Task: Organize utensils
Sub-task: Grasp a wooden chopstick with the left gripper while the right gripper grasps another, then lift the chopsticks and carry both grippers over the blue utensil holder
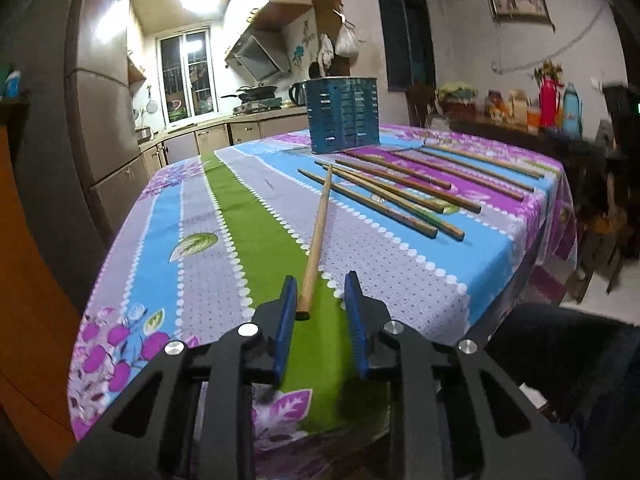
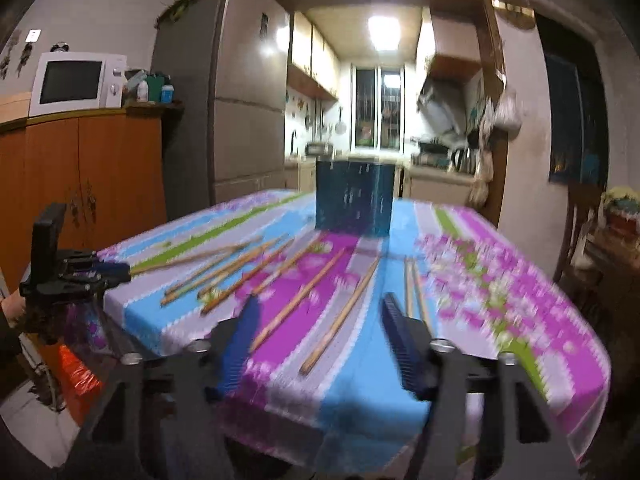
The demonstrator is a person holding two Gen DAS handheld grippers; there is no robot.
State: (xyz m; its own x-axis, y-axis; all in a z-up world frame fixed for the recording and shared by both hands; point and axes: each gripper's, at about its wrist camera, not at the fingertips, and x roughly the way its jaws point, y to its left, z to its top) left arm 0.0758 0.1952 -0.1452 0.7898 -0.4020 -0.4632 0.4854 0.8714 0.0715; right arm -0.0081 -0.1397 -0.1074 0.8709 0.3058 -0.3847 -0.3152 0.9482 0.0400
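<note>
Several wooden chopsticks (image 1: pixel 404 184) lie spread on the striped floral tablecloth (image 1: pixel 248 220) in front of a blue slotted utensil holder (image 1: pixel 343 120). My left gripper (image 1: pixel 320 284) is open; one chopstick (image 1: pixel 316 240) runs forward from between its blue pads (image 1: pixel 285 320), its near end lying beside the left pad. In the right wrist view, which is blurred, my right gripper (image 2: pixel 320 308) is open and empty above the table's near edge, with chopsticks (image 2: pixel 340 316) lying ahead of it. The holder (image 2: pixel 354 200) stands at the far side. The left gripper (image 2: pixel 116 270) shows at the left.
A side table with bottles and flasks (image 1: pixel 556 108) stands to the right of the table. An orange cabinet (image 2: pixel 92 176) with a microwave (image 2: pixel 76 82) and a fridge (image 2: pixel 236 100) stand to the left. The kitchen lies behind.
</note>
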